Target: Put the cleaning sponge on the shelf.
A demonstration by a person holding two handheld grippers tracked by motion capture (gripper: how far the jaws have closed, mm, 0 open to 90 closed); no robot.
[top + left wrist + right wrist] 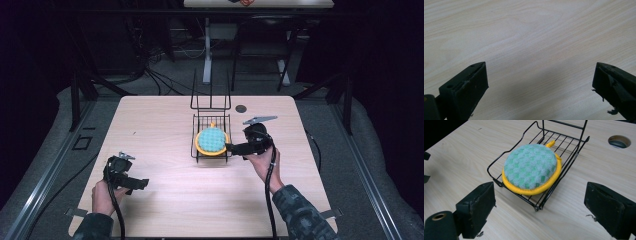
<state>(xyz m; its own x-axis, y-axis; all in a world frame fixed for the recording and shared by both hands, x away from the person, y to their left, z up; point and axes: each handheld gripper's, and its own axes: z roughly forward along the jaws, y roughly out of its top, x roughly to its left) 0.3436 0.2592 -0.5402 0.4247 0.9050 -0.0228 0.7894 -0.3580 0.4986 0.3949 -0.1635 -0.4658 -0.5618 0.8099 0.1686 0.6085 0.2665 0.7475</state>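
Note:
A round pad (pixel 212 140) with a green checked top, a yellow rim and a small yellow loop lies in a black wire rack (pixel 196 150) at the middle of the wooden table (pixel 160 120). My right gripper (pixel 231 148) is just right of the rack and points at it. Seen from the right gripper view, the pad (pixel 530 166) and the rack (pixel 537 207) lie a short way ahead of the right gripper (pixel 540 195), which is open and holds nothing. My left gripper (pixel 142 184) hovers open near the front left; its view has the left gripper (pixel 540 80) over bare wood.
A tall wire back rises from the rack's far end. A round cable hole (pixel 241 108) (pixel 619 141) sits in the table behind the rack. Beyond the far edge are dark floor, cables and another table's legs (pixel 206 55).

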